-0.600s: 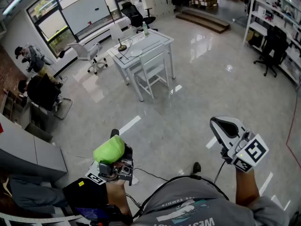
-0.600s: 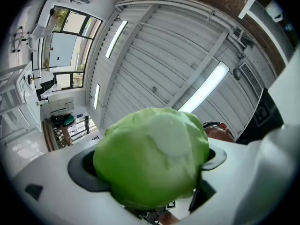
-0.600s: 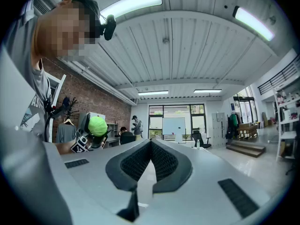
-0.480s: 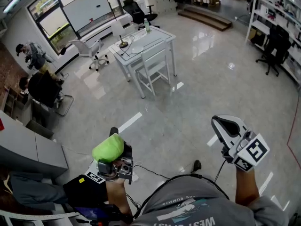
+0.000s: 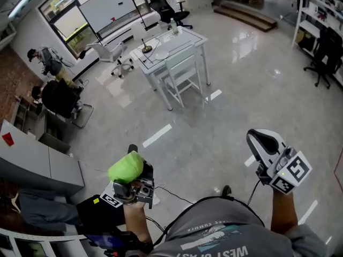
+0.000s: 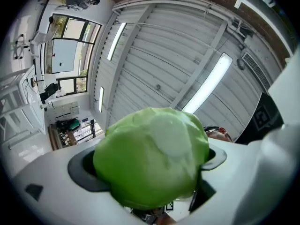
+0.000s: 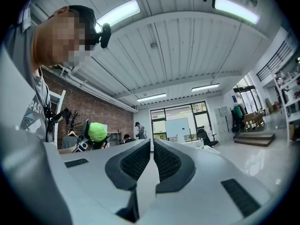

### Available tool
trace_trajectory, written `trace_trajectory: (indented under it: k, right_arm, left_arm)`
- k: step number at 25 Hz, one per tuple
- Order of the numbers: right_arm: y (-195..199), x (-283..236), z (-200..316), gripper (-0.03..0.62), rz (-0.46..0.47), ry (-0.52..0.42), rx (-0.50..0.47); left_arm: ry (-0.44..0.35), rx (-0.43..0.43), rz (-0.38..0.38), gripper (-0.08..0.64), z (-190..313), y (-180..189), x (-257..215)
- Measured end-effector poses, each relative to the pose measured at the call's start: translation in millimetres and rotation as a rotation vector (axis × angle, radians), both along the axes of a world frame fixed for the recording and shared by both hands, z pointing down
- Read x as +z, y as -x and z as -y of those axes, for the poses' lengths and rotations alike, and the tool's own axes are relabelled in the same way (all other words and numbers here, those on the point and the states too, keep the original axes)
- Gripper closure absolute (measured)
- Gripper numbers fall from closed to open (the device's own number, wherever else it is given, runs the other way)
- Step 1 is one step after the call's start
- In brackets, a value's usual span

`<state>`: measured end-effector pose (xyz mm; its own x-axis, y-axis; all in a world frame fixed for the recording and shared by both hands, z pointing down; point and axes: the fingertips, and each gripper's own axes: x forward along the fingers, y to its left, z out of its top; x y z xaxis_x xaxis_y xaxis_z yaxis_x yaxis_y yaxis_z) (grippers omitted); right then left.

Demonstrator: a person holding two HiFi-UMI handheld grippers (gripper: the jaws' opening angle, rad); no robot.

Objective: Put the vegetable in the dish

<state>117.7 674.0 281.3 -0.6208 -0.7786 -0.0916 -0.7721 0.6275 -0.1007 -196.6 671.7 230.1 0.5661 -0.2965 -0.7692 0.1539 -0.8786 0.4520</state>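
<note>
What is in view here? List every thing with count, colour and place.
vegetable: one, light green, round, between the left gripper's jaws
table: one, white, far across the floor
dining chair: one, white, at the table's near side
white office chair: one, white, left of the table
black office chairs: two, black, one behind the table, one at far right
people: two, far left near the windows
cabinet: one, grey, near left
left gripper: one, white, tilted upward, closed on the vegetable
right gripper: one, white, jaws together, nothing between them
shirt: one, grey, bottom edge of the head view
</note>
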Motion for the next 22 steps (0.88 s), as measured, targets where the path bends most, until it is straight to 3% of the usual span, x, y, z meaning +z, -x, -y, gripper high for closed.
trace_trajectory:
  k: [6, 12, 22]
  right_arm:
    - [-51, 7, 27, 0.584, -0.026, 0.003, -0.078]
    - [-92, 24, 49, 0.584, -0.022, 0.043, -0.095]
    - [-114, 27, 97, 0.584, -0.021, 0.07, -0.047]
  left_arm:
    - [0.019, 0.025, -0.077, 0.034, 25, -65, -5]
    - [0.045, 0.026, -0.069, 0.034, 51, -114, -4]
    - [0.072, 0.057, -0.067, 0.034, 115, -138, -3]
